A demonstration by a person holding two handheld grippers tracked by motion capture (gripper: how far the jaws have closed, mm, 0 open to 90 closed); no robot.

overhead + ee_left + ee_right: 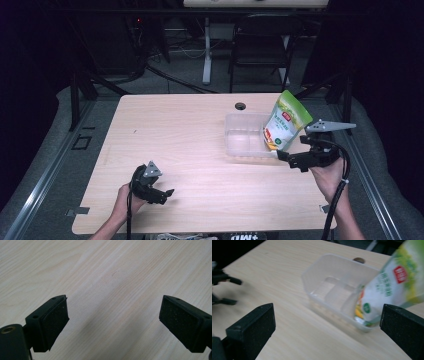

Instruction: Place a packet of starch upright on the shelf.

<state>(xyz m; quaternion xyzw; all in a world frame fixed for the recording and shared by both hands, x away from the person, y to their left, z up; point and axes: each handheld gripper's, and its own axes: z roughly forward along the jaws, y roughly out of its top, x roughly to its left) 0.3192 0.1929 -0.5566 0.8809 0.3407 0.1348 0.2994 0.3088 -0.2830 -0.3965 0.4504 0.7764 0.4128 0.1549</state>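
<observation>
Green-and-white snack pouch (286, 121) standing tilted inside the clear plastic tub (239, 131), bottom corner down at the tub's right end, top leaning out over the rim toward the bench's right edge. In the right gripper view, pouch (390, 285) blurred, lower end behind the tub's (322, 270) near wall. Tub sitting on the right half of the wooden bench (165, 135), just in front of a dark round grommet (240, 106). Right tongs (284, 156) just beside the tub's near right corner, spread wide apart, gripping nothing; pads clear of the pouch. Left tongs (167, 194) well apart from all this, low over the near left part of the bench, likewise gaping and empty, bare wood grain between the pads (53, 323).
</observation>
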